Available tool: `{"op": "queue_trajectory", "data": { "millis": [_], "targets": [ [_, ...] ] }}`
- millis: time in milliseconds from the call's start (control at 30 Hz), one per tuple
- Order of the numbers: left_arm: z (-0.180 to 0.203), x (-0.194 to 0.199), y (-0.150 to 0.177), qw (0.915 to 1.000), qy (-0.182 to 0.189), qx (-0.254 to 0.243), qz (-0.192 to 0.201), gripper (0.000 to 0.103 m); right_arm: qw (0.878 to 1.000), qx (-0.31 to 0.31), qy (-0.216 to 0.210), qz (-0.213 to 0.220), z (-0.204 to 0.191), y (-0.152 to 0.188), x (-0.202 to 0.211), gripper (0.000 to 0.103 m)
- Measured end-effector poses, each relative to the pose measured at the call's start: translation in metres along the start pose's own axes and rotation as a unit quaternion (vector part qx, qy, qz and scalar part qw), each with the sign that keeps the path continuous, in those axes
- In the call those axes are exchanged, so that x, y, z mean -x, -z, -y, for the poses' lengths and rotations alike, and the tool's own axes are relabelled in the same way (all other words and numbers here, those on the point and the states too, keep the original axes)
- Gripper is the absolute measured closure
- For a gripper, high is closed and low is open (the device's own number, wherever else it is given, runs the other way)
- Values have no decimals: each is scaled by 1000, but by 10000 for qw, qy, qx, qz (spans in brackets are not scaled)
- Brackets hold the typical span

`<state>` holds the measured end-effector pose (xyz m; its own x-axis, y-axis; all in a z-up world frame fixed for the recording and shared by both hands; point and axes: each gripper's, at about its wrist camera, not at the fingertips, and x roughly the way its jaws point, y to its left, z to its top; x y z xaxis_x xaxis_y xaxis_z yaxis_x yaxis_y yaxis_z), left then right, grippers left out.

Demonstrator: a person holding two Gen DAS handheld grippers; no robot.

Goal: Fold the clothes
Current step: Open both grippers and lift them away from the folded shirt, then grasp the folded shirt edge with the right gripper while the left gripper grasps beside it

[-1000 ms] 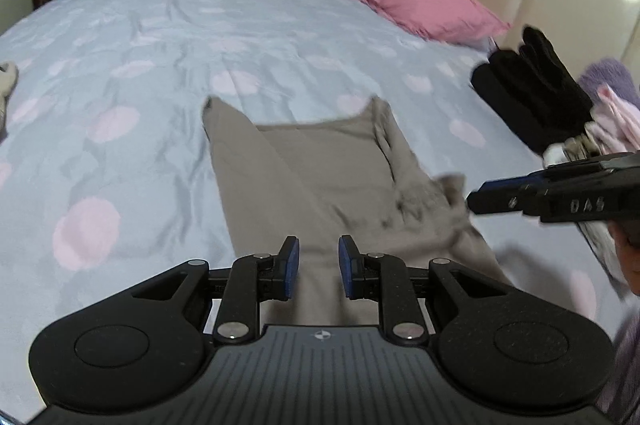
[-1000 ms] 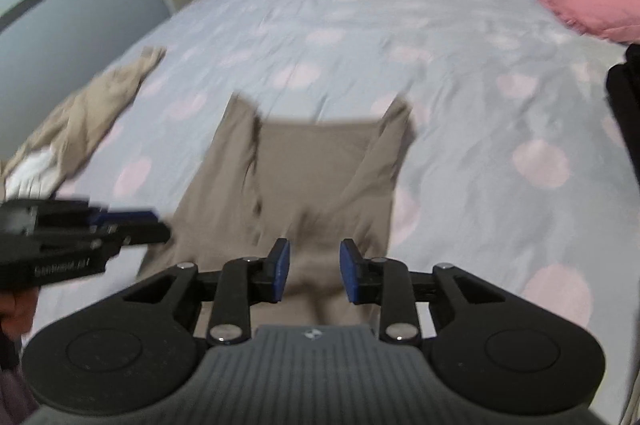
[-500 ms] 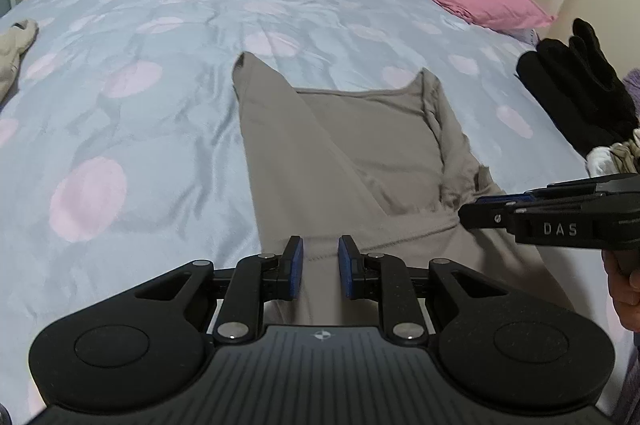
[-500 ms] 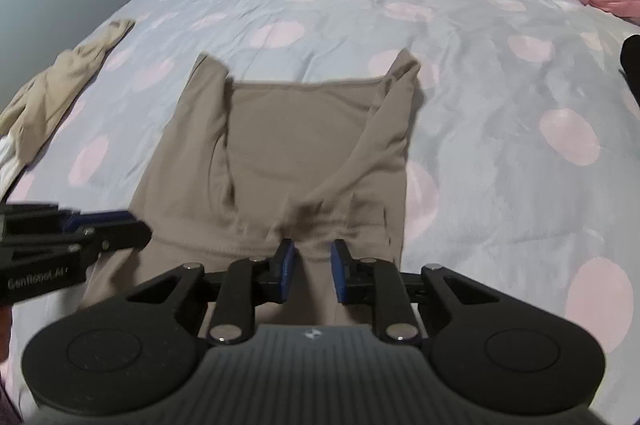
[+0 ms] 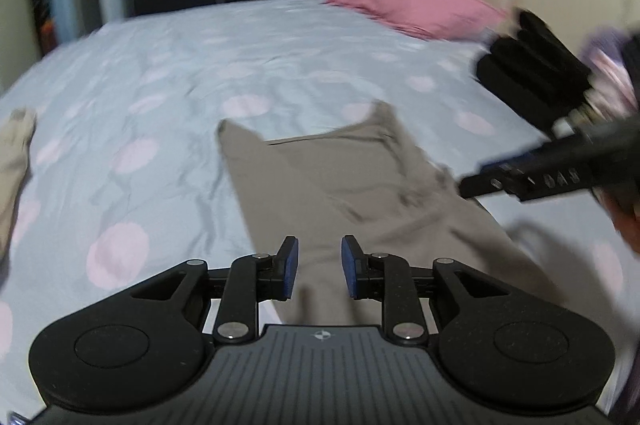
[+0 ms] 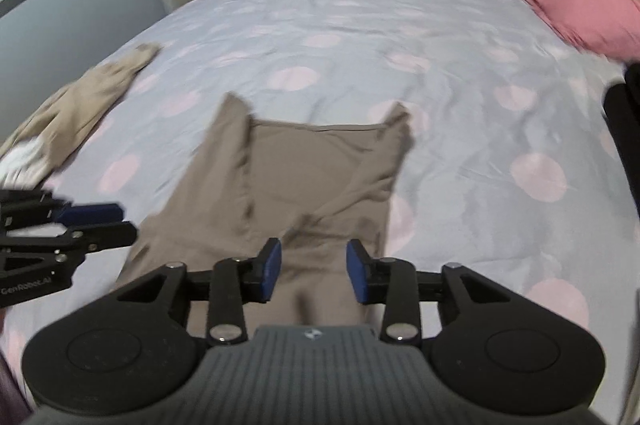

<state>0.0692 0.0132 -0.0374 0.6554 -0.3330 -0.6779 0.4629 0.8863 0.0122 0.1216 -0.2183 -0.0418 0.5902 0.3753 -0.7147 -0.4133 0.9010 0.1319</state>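
Note:
A taupe sleeveless top (image 5: 320, 185) lies flat on the bed, straps pointing away, with both long sides folded inward (image 6: 312, 165). My left gripper (image 5: 320, 267) hovers over its near hem with the jaws a little apart and nothing between the pads. The right gripper (image 6: 314, 275) hangs above the hem's right part; its jaws are opening and no cloth is pinched. Each gripper shows in the other's view: the right gripper (image 5: 468, 185) beside the top's right edge, the left gripper (image 6: 116, 221) at its left edge.
The bedsheet (image 5: 160, 85) is grey with pink dots. A pink pillow (image 5: 416, 5) lies by the cream headboard. A black garment (image 5: 532, 73) and a purple-pink clothes pile (image 5: 612, 65) sit at the right. A beige garment (image 6: 80, 97) lies crumpled at the left.
Both grippers dipped toward the top half a second ago and have pulled back up. The right jaws have spread wider. The top lies as before.

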Motion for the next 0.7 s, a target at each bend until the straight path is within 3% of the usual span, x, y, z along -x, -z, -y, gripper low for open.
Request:
{"op": "queue_trajectory", "data": {
  "millis": [333, 500, 633, 700],
  "targets": [
    [56, 38, 54, 9886, 259, -1480, -62, 70, 9888, 1425, -286, -325, -34, 59, 39, 57],
    [81, 50, 83, 9723, 211, -2328, -85, 67, 9732, 2225, -399, -427, -52, 92, 56, 57],
    [97, 47, 103, 9510, -74, -3085, -174, 67, 9542, 2942, -226, -487, -63, 114, 54, 57],
    [99, 45, 109, 9443, -164, -3282, -201, 67, 9447, 3246, -163, -434, -67, 122, 54, 57]
  ]
}}
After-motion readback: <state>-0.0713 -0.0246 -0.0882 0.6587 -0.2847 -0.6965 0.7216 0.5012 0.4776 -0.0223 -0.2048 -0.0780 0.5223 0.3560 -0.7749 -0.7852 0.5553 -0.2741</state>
